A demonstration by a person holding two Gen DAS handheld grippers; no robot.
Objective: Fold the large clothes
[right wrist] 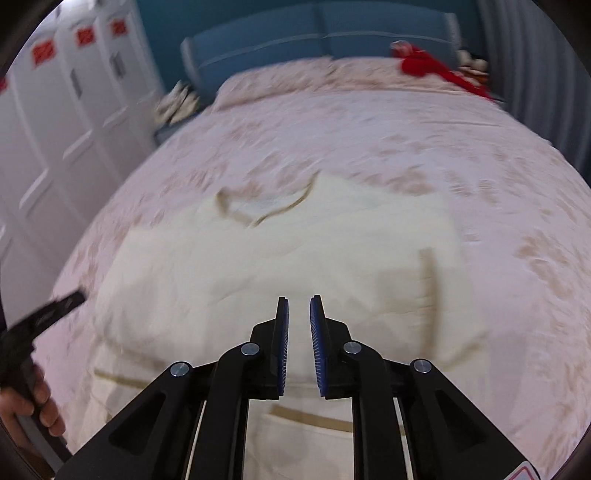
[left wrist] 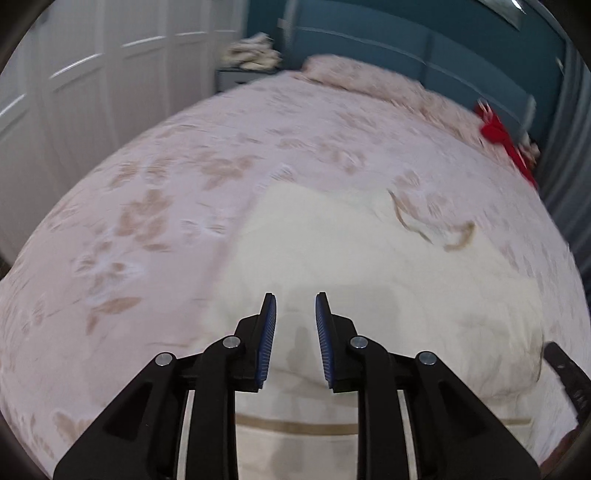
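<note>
We held both grippers above the cream garment spread on the floral bedspread, the left gripper and right gripper each with jaws slightly apart and nothing between them. The garment lay directly ahead of and beneath both, neckline toward the blue headboard, its length running away from us, neither hand clearly nearer.

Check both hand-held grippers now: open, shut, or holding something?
Left hand-held gripper: open, nothing between its pads, above the cream garment.
Right hand-held gripper: open, holding nothing.
</note>
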